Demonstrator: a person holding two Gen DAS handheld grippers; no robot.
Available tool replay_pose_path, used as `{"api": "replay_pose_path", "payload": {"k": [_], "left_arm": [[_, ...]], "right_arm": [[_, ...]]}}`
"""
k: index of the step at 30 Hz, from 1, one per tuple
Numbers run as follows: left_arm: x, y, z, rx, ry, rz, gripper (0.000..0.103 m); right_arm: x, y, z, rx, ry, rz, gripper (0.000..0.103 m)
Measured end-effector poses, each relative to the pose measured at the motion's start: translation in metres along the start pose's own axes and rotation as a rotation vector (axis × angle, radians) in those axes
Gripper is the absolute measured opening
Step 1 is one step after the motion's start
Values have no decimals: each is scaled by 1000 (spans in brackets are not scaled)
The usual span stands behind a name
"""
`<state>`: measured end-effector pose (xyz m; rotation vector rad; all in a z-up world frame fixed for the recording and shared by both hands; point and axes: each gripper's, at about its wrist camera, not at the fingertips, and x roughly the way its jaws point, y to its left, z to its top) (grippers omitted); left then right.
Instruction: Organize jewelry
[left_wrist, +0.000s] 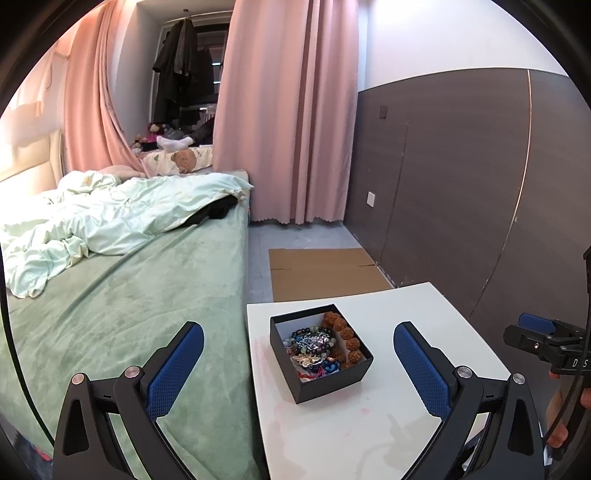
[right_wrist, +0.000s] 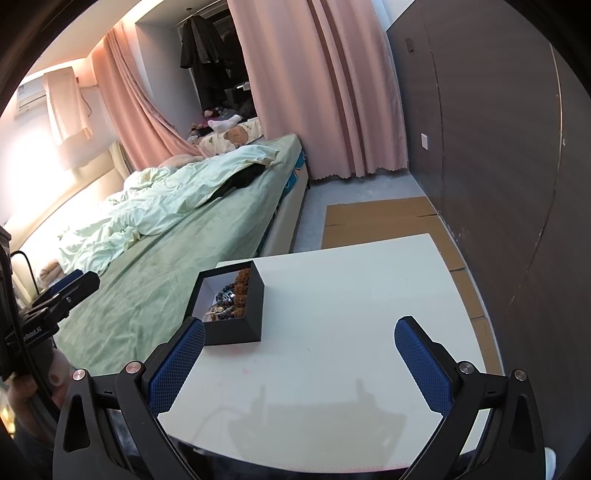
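Box (left_wrist: 320, 352), square matte-black w/ beaded jewelry (left_wrist: 317, 343), on glossy white table (left_wrist: 406, 321); both jaws spread, empty.

One black box (left_wrist: 320, 354) (jewelry inside, uncountable), one white table (left_wrist: 406, 406), two claws.

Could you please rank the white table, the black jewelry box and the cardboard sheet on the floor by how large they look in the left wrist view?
1. White table, though nearness to the camera inflates it.
2. Cardboard sheet, partly hidden behind the table.
3. Black jewelry box.
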<state>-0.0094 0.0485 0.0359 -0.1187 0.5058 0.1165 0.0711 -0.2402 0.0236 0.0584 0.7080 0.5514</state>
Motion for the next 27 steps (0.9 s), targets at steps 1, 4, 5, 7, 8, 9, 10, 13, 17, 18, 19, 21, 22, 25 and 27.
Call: {"api": "replay_pose_path", "payload": {"k": [1, 4, 5, 7, 8, 9, 10, 13, 17, 18, 19, 21, 22, 25, 27], "left_arm": [[0, 0, 0, 0, -1, 1, 103], [0, 0, 0, -5, -1, -2, 103], [0, 0, 0, -2, -1, -2, 103], [0, 0, -1, -2, 3, -2, 103], [0, 0, -2, -2, 5, -2, 103], [0, 0, -2, -2, 5, -2, 103], [0, -1, -3, -3, 6, -1, 103], [1, 0, -4, -6, 9, -1, 103], [3, 0, -3, -9, 12, -6, 103], [3, -2, -3, -5, 12, -7, 103], [4, -2, -3, 0, 12, -7, 103], [5, -4, -4, 14, 18, -4, 103], [7, -5, -4, 19, 22, -6, 103], [10, -6, -5, 24, 31, -15, 103], [12, -7, -5, 21, 35, -23, 103]], "right_arm": [[-1, 0, 0, 0, -1, -1, 103], [0, 0, 0, 0, 0, 0, 103], [0, -1, 0, 2, 0, -2, 103], [1, 0, 0, 7, 4, 0, 103], [1, 0, 0, 7, 5, 0, 103], [1, 1, 0, 6, 4, -2, 103], [1, 1, 0, 6, 4, -2, 103], [1, 1, 0, 8, 6, 0, 103], [1, 1, 0, 7, 5, -1, 103], [1, 1, 0, 8, 5, -1, 103], [1, 0, 0, 7, 5, 0, 103], [1, 0, 0, 8, 5, -1, 103], [1, 0, 0, 8, 7, -2, 103], [3, -2, -1, 16, 15, -6, 103], [5, -4, -1, 21, 18, -8, 103]]}}
